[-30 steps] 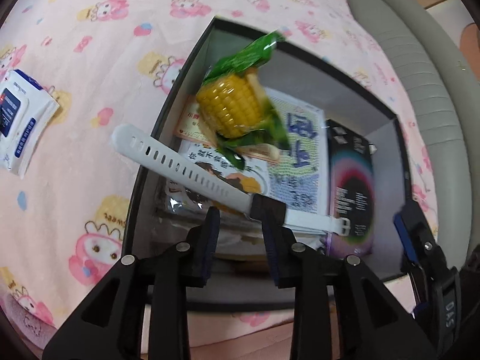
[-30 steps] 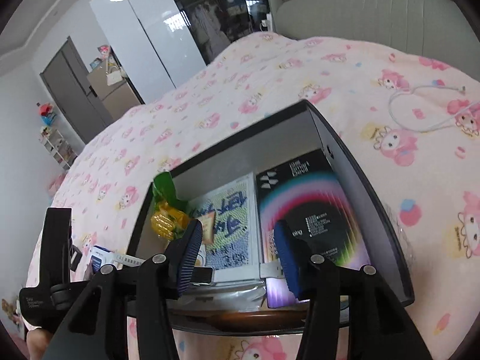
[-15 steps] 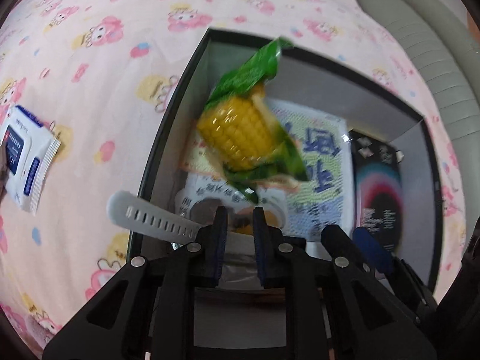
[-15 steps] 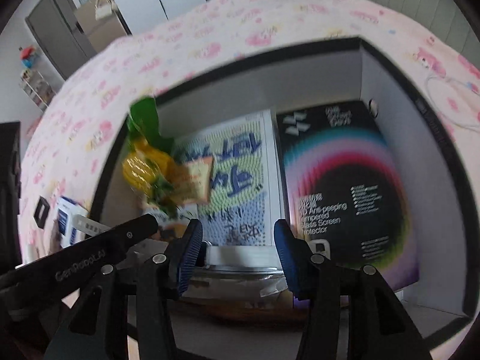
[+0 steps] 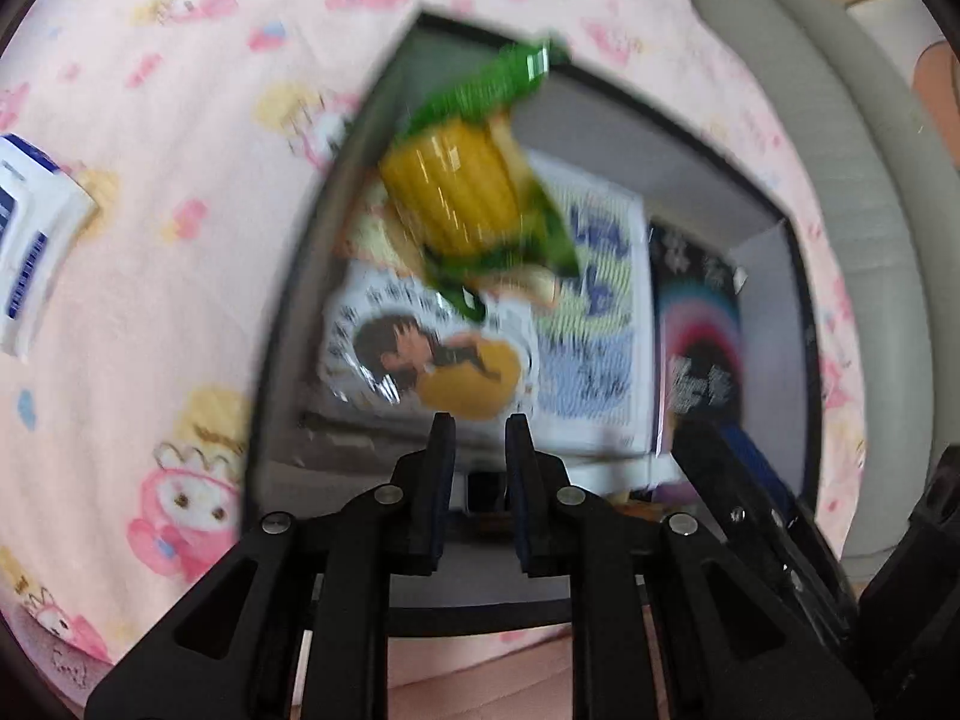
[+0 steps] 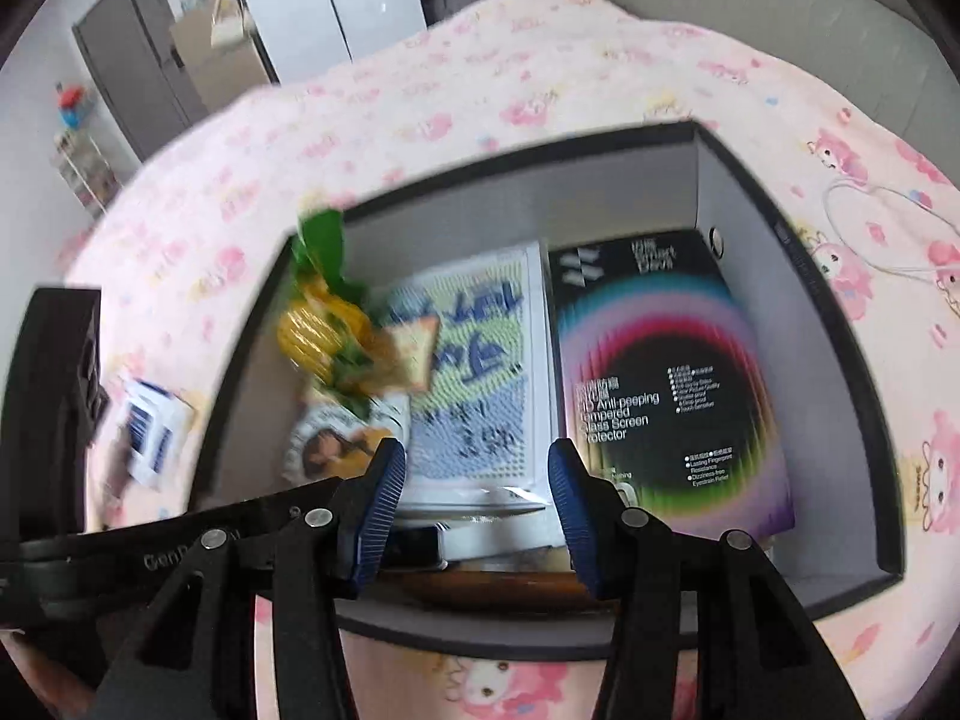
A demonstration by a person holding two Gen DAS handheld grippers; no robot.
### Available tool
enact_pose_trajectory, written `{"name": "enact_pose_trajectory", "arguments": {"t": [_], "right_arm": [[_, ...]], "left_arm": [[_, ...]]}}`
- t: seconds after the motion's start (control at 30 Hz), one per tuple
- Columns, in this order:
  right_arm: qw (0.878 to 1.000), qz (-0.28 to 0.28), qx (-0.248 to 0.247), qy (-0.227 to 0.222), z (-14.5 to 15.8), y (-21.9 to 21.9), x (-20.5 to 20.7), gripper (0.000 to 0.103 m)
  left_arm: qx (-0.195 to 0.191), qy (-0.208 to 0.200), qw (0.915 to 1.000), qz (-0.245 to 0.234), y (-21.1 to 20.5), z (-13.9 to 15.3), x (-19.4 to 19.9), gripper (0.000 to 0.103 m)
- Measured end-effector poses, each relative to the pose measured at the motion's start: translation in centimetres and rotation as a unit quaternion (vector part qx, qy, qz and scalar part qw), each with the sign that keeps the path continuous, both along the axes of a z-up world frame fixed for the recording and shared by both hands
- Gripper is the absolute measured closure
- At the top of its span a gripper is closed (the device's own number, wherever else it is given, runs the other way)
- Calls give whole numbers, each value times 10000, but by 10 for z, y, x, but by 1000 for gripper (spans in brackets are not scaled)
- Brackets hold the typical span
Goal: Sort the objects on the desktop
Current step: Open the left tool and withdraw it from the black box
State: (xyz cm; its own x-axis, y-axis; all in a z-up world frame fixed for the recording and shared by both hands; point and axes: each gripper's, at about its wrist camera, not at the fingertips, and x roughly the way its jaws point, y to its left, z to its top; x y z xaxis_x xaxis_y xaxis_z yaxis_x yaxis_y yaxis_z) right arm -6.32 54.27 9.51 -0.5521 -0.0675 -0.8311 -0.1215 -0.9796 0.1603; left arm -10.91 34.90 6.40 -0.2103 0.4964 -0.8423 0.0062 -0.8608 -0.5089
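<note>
1. Hovering over the near edge of the black box [image 5: 804, 324], the left gripper [image 5: 477, 420] has its jaws narrowly parted on a dark, blurred item that cannot be identified.
2. The right gripper [image 6: 477, 462] stands spread and empty.
3. The corn packet [image 5: 462, 192] lies inside the box, far left, beyond both grippers.

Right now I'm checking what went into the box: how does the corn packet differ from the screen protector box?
The corn packet is a soft yellow-and-green wrapper, crumpled and tilted; the screen protector box is a rigid black carton with rainbow rings, lying flat. The corn packet sits on other items at the left side of the storage box; the screen protector box lies along its right wall. The corn packet looks smaller. Both are inside the storage box.
</note>
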Motion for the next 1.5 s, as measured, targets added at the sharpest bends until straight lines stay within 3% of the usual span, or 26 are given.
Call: {"name": "enact_pose_trajectory", "arguments": {"t": [0.13, 0.33, 0.67, 0.7, 0.73, 0.77, 0.83, 1.0, 1.13, 1.2, 1.3, 1.5], "right_arm": [[10000, 43, -70, 51, -5, -2, 1, 57], [9999, 111, 52, 54, -2, -8, 4, 57], [9994, 114, 82, 321, 21, -18, 19, 57], [9994, 78, 85, 331, 24, -19, 21, 57], [9993, 24, 89, 359, 28, -21, 25, 53], [9991, -5, 92, 420, 33, -24, 28, 46], [9983, 9, 112, 566, 44, -29, 32, 46], [9959, 160, 275, 848, 74, -49, 50, 45], [9946, 289, 121, 994, 95, -65, 76, 42], [9942, 328, 8, 1021, 102, -69, 94, 42], [9934, 369, 134, 1073, 110, -79, 118, 42], [9905, 384, 217, 1301, 124, -95, 155, 41]], "left_arm": [[-192, 126, 9997, -69, -6, 5, 1, 88], [-752, 664, 9947, -207, 1, 18, 14, 85], [-1383, 1583, 9775, -162, 1, 61, 34, 72], [-1453, 1674, 9750, -146, 0, 67, 37, 67], [-1516, 1776, 9723, -118, 0, 74, 41, 57], [-1596, 1911, 9685, -58, -2, 83, 46, 53], [-1779, 2204, 9590, 89, -9, 100, 58, 41], [-2186, 2689, 9373, 386, -27, 134, 90, 26], [-2074, 2689, 9395, 446, -44, 153, 120, 26], [-2115, 2813, 9347, 497, -49, 164, 141, 24], [-2203, 2963, 9274, 595, -57, 173, 168, 10], [-2215, 3122, 9215, 661, -66, 181, 209, 7]]}}
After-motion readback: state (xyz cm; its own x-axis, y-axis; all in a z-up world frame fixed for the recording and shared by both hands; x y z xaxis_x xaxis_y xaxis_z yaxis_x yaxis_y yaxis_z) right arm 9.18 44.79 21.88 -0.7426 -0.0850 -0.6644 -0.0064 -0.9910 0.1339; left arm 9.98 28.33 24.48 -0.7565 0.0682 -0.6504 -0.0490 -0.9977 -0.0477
